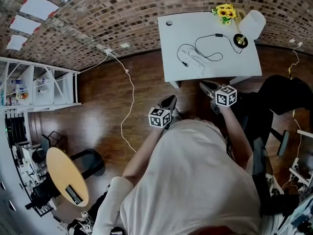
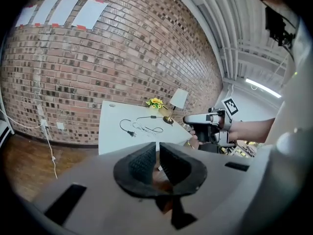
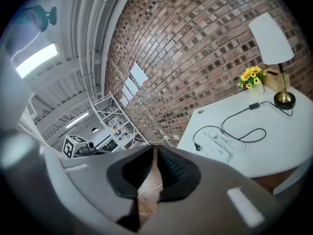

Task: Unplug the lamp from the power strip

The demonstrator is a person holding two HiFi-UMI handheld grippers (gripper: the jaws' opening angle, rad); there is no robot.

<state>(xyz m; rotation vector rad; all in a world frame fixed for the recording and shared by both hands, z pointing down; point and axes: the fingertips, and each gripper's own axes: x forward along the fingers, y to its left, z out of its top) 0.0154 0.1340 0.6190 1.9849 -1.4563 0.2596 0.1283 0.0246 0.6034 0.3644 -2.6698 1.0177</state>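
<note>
Head view: white rectangular table [image 1: 244,67] against the brick wall; brass-based lamp with white shade [image 1: 252,24] at its far right corner, beside a bunch of yellow flowers [image 1: 225,12]; thin black lamp cord [image 1: 205,39] loops across the top to a black plug [image 1: 185,64] at the end of a flat white power strip [image 1: 196,61], itself faint against the white top; too small here to tell if seated or just out. Left gripper [image 1: 171,102] and right gripper [image 1: 204,87] both held close to the body, well apart from plug and strip.

Left gripper view: pads clenched to a thin slit, nothing between them; table, cord and plug far ahead; aimed roughly at the table.

Right gripper view: pads likewise pressed together and empty; plug sits just at the strip's near end, possibly touching; still can't confirm prongs in or out.

If still seated, probably best this way: close in on the table first; spread both sets of jaws before arriving; pin the strip body flat with one gripper; take the plug by its moulded body, not the cord; pull straight along the prongs, no twisting; keep clear of the lamp base, since cord tension may tip it.
</note>
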